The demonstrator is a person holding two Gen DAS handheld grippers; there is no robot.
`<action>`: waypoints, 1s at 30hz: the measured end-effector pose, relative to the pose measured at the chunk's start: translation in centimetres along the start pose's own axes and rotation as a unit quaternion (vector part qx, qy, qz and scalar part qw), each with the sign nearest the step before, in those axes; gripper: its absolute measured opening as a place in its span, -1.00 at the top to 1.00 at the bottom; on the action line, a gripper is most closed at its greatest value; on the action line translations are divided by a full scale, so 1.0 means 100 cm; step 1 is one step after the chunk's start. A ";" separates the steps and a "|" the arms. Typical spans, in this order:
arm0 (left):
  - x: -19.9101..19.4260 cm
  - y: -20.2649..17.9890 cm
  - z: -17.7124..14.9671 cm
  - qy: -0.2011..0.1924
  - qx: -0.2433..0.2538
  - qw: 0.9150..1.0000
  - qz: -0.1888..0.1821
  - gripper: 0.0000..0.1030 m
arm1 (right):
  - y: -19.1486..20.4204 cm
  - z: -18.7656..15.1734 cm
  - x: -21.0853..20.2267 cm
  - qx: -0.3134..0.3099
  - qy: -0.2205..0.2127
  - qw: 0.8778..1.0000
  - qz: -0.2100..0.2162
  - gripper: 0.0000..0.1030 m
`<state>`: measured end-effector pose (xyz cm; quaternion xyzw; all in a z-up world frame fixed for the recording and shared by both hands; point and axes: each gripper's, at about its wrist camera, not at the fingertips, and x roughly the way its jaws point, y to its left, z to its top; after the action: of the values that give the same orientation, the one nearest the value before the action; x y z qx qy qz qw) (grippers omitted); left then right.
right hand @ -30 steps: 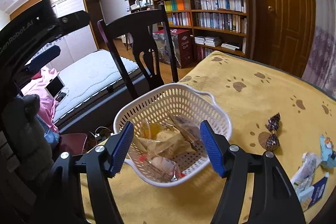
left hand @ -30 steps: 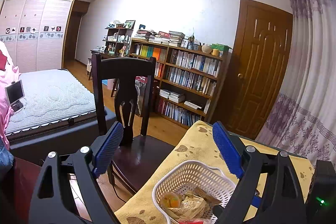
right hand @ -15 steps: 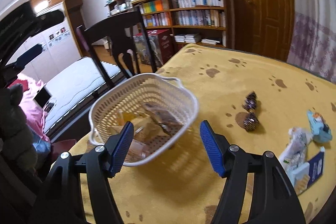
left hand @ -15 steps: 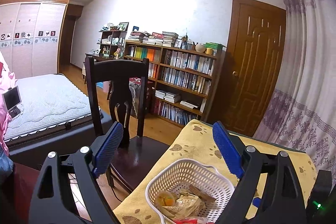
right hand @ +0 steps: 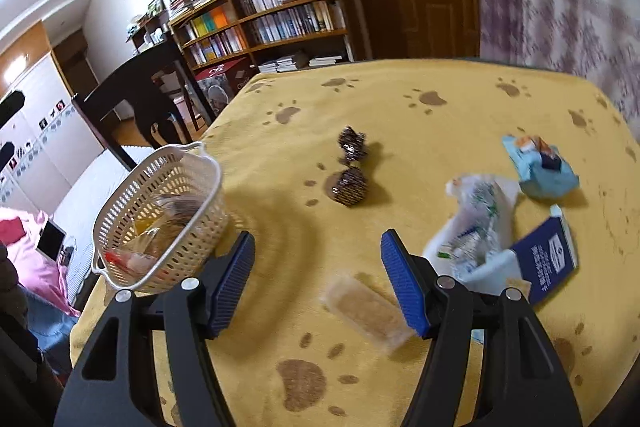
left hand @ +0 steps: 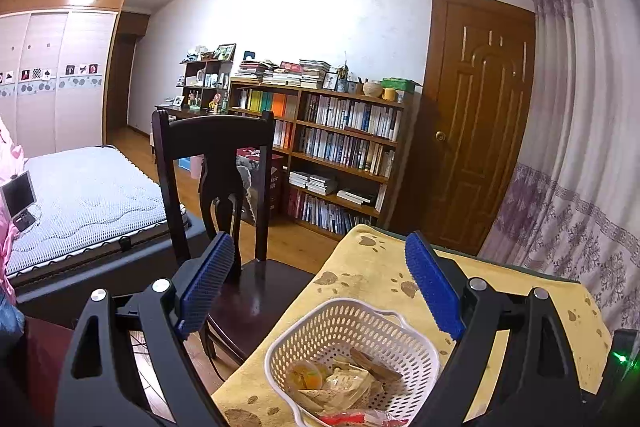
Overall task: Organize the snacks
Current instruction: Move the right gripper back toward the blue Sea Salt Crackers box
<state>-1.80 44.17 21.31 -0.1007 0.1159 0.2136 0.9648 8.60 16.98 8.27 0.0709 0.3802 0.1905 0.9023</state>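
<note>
Right gripper lines up over the wrapped bar, with the basket waiting at the table's left edge.

The right gripper (right hand: 316, 285) hangs with its jaws spread wide and empty; the clear-wrapped snack bar (right hand: 366, 311) lies on the yellow table (right hand: 440, 131) just below the gap, nearer the right pad, slanting from ten to four o'clock. A good pick would likely shift slightly right and turn the wrist so the pads close across the bar's narrow sides, low against the cloth. Outward, two dark foil candies (right hand: 351, 167) sit at twelve o'clock, the crumpled white packet (right hand: 478, 223), navy box (right hand: 546, 253) and pale blue pack (right hand: 540, 169) at two, the white basket (right hand: 160, 211) at ten. The left gripper (left hand: 316, 287) is also open and empty, above the basket (left hand: 352, 355).
</note>
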 end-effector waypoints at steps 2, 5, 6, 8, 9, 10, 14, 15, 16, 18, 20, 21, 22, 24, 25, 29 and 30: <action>0.000 -0.003 0.000 0.000 0.004 1.000 -0.003 -0.72 | -0.009 -0.002 0.003 0.008 0.004 1.000 0.001 -0.27; 0.000 -0.006 -0.001 0.001 0.008 1.000 -0.006 -0.73 | -0.022 -0.005 0.010 0.020 0.014 1.000 0.001 -0.27; 0.001 -0.006 -0.001 0.001 0.010 1.000 -0.008 -0.76 | -0.025 -0.005 0.012 0.023 0.017 1.000 0.001 -0.27; 0.001 -0.010 -0.002 0.000 0.017 1.000 -0.011 -0.83 | -0.034 -0.008 0.017 0.029 0.027 0.999 0.000 -0.27; 0.000 -0.011 -0.002 -0.001 0.020 1.000 -0.012 -0.83 | -0.038 -0.010 0.019 0.032 0.031 0.999 -0.003 -0.27; 0.000 -0.013 -0.003 -0.002 0.024 1.000 -0.014 -0.83 | -0.044 -0.013 0.020 0.036 0.035 0.999 -0.006 -0.27; -0.001 -0.020 -0.005 -0.001 0.032 0.999 -0.021 -0.83 | -0.063 -0.026 0.017 0.047 0.045 0.998 -0.015 -0.27; -0.001 -0.022 -0.005 -0.001 0.034 0.999 -0.021 -0.84 | -0.069 -0.029 0.015 0.048 0.046 0.998 -0.019 -0.27; -0.001 -0.023 -0.007 -0.001 0.036 0.999 -0.022 -0.84 | -0.072 -0.031 0.013 0.049 0.048 0.997 -0.025 -0.27; -0.002 -0.025 -0.008 0.000 0.039 0.999 -0.024 -0.84 | -0.085 -0.037 0.008 0.054 0.049 0.997 -0.039 -0.27; -0.001 -0.027 -0.009 0.002 0.042 0.999 -0.026 -0.84 | -0.094 -0.042 -0.001 0.053 0.042 0.997 -0.045 -0.27; -0.001 -0.029 -0.009 0.003 0.043 0.999 -0.028 -0.84 | -0.097 -0.044 -0.005 0.051 0.039 0.997 -0.053 -0.27; -0.001 -0.030 -0.011 0.004 0.044 0.999 -0.032 -0.84 | -0.102 -0.047 -0.011 0.048 0.036 0.996 -0.065 -0.27; -0.001 -0.034 -0.013 0.009 0.046 0.998 -0.039 -0.84 | -0.112 -0.051 -0.018 0.053 0.036 0.995 -0.073 -0.27; -0.001 -0.036 -0.013 0.010 0.048 0.998 -0.040 -0.84 | -0.119 -0.054 -0.022 0.059 0.035 0.995 -0.078 -0.27; -0.001 -0.047 -0.017 0.014 0.061 0.997 -0.048 -0.84 | -0.141 -0.061 -0.036 0.078 0.027 0.992 -0.097 -0.27; -0.001 -0.050 -0.019 0.016 0.064 0.997 -0.051 -0.84 | -0.146 -0.062 -0.038 0.087 0.026 0.991 -0.099 -0.27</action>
<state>-0.05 39.18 20.28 -0.0478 0.1395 0.1544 0.9769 6.02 2.00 2.46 0.1060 0.4235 0.0686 0.8971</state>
